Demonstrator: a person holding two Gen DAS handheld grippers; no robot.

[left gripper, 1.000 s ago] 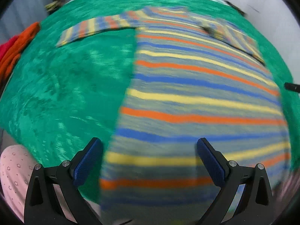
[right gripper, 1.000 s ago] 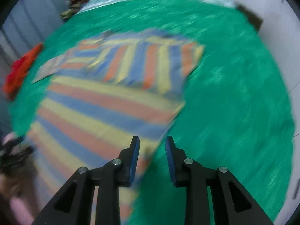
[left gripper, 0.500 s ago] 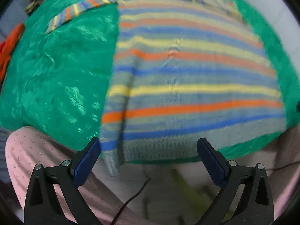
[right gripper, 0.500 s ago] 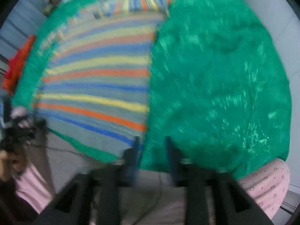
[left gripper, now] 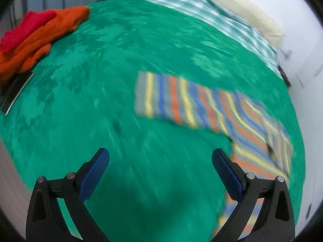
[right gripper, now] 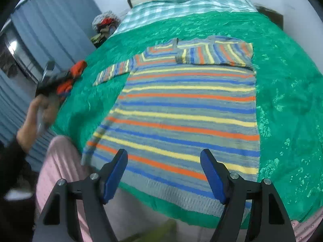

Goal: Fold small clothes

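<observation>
A striped knit sweater (right gripper: pixel 187 109), grey with yellow, orange and blue bands, lies flat on the green blanket (right gripper: pixel 286 100). Its right sleeve (right gripper: pixel 214 55) is folded across the chest; its left sleeve (right gripper: pixel 113 70) stretches out sideways. My right gripper (right gripper: pixel 164 174) is open and empty, above the sweater's hem near the bed's front edge. My left gripper (left gripper: pixel 160 173) is open and empty over bare blanket (left gripper: pixel 101 80), with the outstretched left sleeve (left gripper: pixel 181 100) ahead and to its right. The left gripper also shows in the right wrist view (right gripper: pixel 50 78), held in a hand.
A pile of orange and red clothes (left gripper: pixel 34 34) lies at the blanket's left edge. A checked sheet (right gripper: pixel 181 6) and pillow lie at the head of the bed. A heap of clothes (right gripper: pixel 105 26) sits beside the bed. Pink-clad legs (right gripper: pixel 58 171) are at the front edge.
My right gripper has opened from nearly shut and pulled back over the hem. My left gripper swung left, away from the sweater's body, toward the outstretched sleeve.
</observation>
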